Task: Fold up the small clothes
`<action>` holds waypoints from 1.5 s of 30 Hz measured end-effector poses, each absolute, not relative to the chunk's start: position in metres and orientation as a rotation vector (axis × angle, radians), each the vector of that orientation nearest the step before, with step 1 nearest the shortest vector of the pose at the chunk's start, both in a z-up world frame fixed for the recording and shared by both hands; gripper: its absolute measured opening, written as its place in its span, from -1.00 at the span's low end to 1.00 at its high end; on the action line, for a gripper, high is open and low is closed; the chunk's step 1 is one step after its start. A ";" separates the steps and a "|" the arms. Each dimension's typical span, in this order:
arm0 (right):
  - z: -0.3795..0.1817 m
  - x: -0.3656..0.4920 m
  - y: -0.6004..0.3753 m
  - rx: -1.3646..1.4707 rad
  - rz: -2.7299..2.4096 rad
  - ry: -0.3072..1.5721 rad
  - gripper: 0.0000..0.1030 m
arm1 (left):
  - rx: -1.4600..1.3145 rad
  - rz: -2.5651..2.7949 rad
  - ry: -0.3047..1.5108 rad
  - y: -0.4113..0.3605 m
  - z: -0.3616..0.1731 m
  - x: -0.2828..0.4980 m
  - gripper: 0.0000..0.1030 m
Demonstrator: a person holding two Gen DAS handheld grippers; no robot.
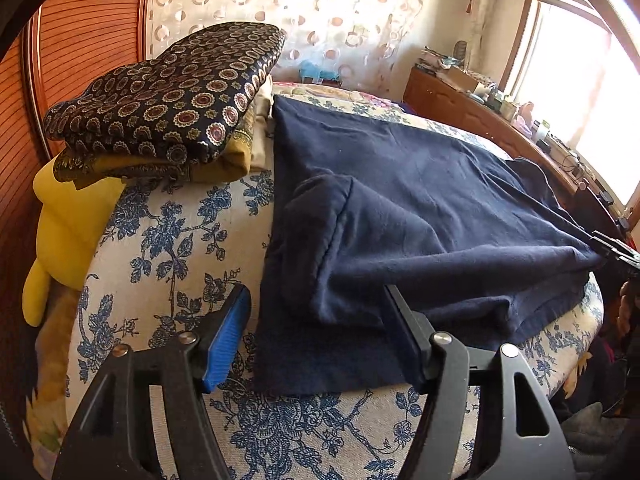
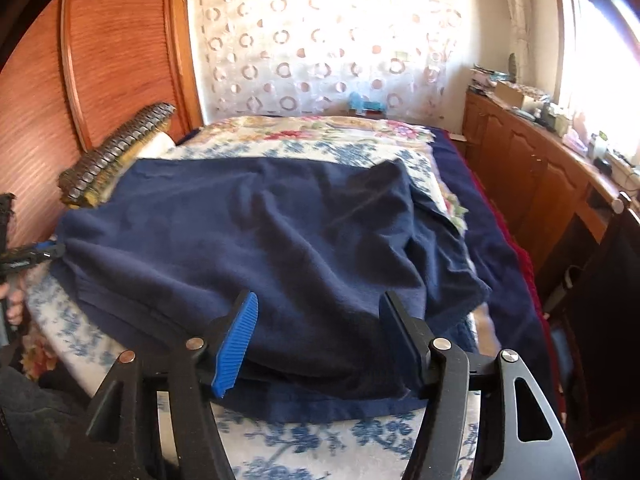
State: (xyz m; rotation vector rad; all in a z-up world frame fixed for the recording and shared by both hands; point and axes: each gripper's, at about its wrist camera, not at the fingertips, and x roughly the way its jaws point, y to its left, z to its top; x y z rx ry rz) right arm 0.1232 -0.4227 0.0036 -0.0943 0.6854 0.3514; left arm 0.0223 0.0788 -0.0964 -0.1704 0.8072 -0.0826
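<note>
A: Status on the navy garment?

B: Flat on the bed, floral cover under it, partly folded. Long axis running left to right across both views, near hem facing the fingers.

A: Left gripper?

B: Spread wide, holding nothing. Hovering over the garment's near left corner; blue pad just off the cloth edge, other finger above the fabric. Sleeve bunched right ahead.

A: Right gripper?

B: Also wide, nothing gripped. Straddling the near hem toward the right end, both fingers over the cloth. Contact with the fabric: cannot tell.

A: Which side nearer for the next grab?

B: Roughly equal, each at its own end of the near hem. Probably a pinch at both corners, then a fold away toward the far edge.

A: Hazards?

B: Stack of folded patterned clothes just beside the far left corner. Loose right-hand flap likely to drag.
</note>
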 end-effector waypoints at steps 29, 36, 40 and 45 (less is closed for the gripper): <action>-0.027 0.130 -0.414 -0.112 0.301 0.716 0.48 | -0.200 -0.240 0.647 0.047 -0.036 0.030 -0.87; -0.016 0.126 -0.446 0.035 0.327 0.678 0.49 | -0.120 -0.422 0.548 -0.017 0.024 0.052 -0.87; -0.008 0.117 -0.461 0.057 0.326 0.647 0.48 | -0.047 -0.510 0.516 -0.061 0.053 0.068 -0.87; -0.004 0.103 -0.475 0.065 0.325 0.616 0.49 | 0.005 -0.584 0.523 -0.105 0.071 0.089 -0.87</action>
